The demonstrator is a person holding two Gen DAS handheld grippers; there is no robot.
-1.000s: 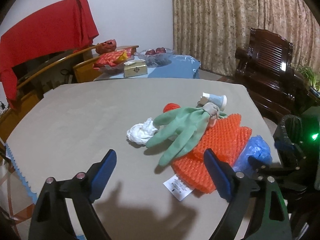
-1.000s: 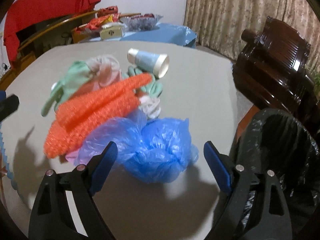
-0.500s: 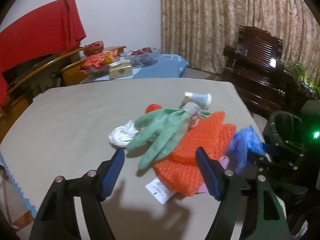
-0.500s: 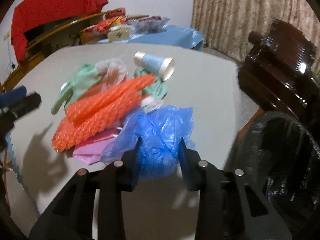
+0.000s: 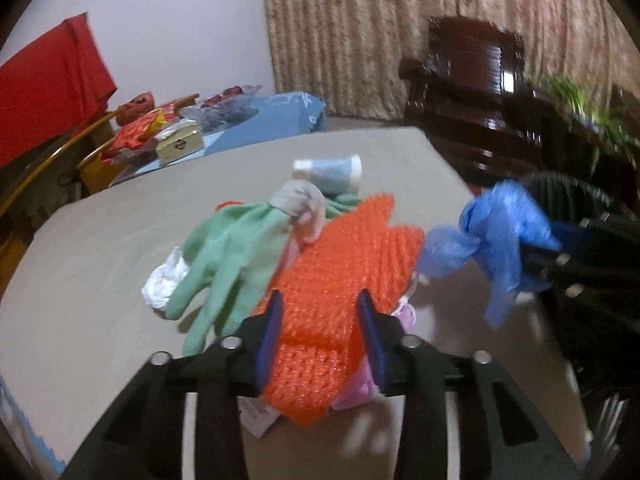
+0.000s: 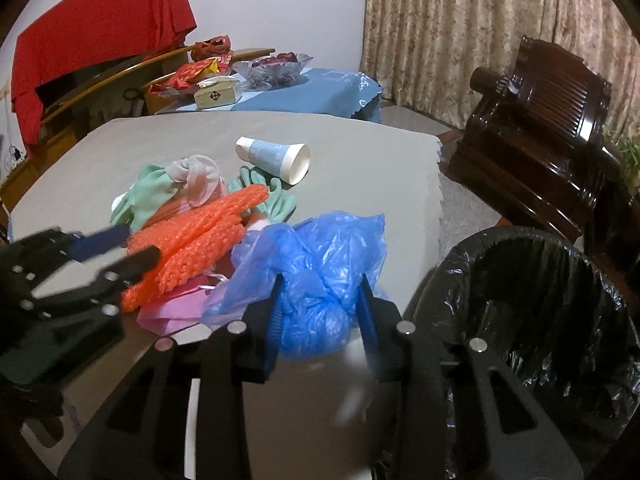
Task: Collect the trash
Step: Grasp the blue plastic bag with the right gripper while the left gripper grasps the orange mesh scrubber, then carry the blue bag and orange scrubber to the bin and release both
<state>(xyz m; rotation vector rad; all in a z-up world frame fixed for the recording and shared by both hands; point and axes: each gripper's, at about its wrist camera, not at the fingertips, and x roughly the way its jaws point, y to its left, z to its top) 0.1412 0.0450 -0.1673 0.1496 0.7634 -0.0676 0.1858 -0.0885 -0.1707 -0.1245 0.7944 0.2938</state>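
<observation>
Left gripper [image 5: 320, 332]: your two blue pads are clamped on the near end of the one orange bubble wrap [image 5: 336, 276].
Right gripper [image 6: 320, 312]: your fingers are clenched on the one blue plastic bag [image 6: 316, 268], which hangs between table and bin.
Gloves: you have two green gloves, one [image 5: 224, 256] draped over the wrap's left side, one [image 6: 268, 192] beyond the wrap.
Cup: one paper cup [image 6: 276, 158] lies on its side at the back of the pile.
Other scraps: one white wad [image 5: 164, 280], one pink sheet [image 6: 180, 304] under the wrap.
Bin: one black-lined trash bin [image 6: 532, 312] stands just off the table's right edge.
Open room: the grey table [image 6: 360, 152] is bare behind the cup, out to its far edge.
</observation>
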